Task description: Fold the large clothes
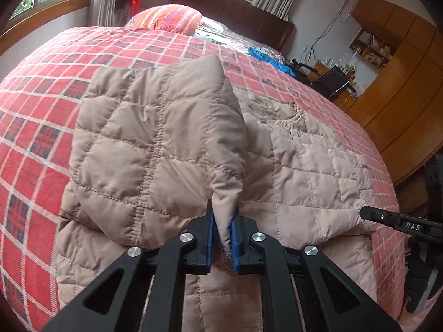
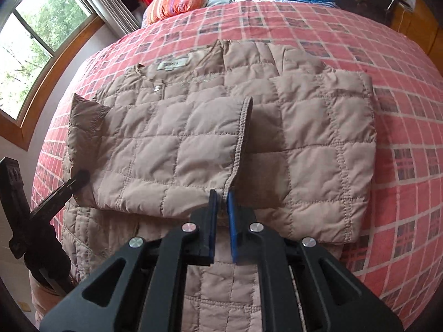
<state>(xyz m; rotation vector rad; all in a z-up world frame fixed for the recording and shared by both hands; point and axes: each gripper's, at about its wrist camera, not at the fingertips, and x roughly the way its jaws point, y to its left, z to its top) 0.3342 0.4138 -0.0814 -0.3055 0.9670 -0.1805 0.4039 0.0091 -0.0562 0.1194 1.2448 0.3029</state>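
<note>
Quilted beige jacket (image 2: 304,127): spread on red plaid bedspread (image 2: 401,110), sleeve folded across chest. Left gripper (image 1: 223,238): jaws clamped on sleeve fabric. Right gripper (image 2: 221,221): jaws clamped on sleeve cuff (image 2: 243,127).

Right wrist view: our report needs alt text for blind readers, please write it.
The right gripper pinches the cuff of a beige quilted jacket, its sleeve folded across the chest, on a red plaid bedspread. The left gripper grips the sleeve's far end.
</note>
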